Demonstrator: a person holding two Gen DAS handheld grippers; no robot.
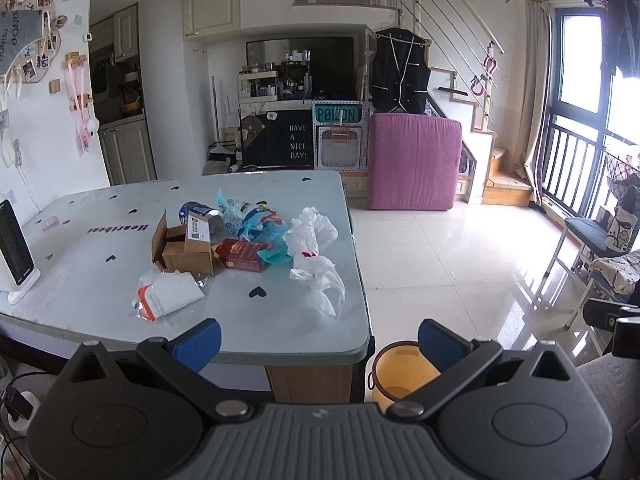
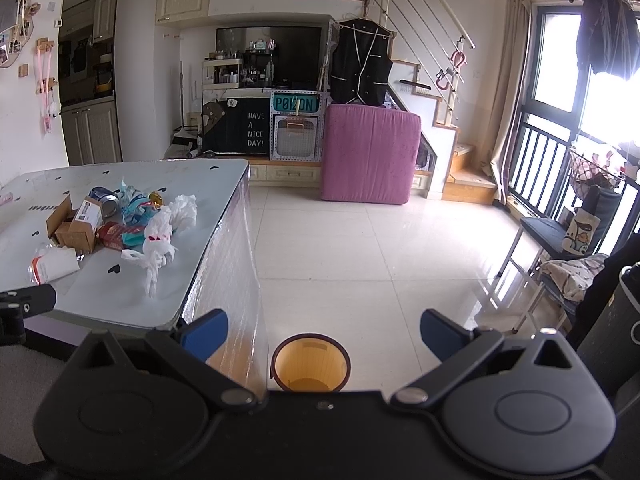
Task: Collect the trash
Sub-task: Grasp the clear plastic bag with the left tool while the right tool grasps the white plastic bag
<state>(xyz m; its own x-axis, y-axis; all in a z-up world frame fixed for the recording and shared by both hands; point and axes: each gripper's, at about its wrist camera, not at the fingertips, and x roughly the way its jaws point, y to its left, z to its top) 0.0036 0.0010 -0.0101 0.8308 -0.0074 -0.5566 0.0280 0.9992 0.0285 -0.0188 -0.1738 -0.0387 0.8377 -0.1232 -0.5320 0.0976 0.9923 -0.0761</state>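
Trash lies in a heap on the pale table (image 1: 100, 280) (image 2: 120, 292): a cardboard box (image 1: 188, 250) (image 2: 76, 228), a blue can (image 1: 200, 216) (image 2: 105, 200), a red packet (image 1: 246, 255) (image 2: 114, 235), blue wrappers (image 1: 260, 226), white plastic bags (image 1: 316, 252) (image 2: 160, 236) and a flat white pouch (image 1: 168, 294) (image 2: 56, 264). An orange bin (image 1: 400, 372) (image 2: 310, 362) stands on the floor by the table's near corner. My left gripper (image 1: 318, 342) is open, held back from the table's near edge. My right gripper (image 2: 322, 334) is open above the bin, holding nothing.
A white heater (image 1: 14, 252) stands on the table's left end. A pink mattress (image 1: 414, 162) (image 2: 368, 154) leans by the stairs. Folding chairs (image 2: 560, 248) with cloth sit near the window on the right. Tiled floor (image 2: 360, 248) stretches between table and chairs.
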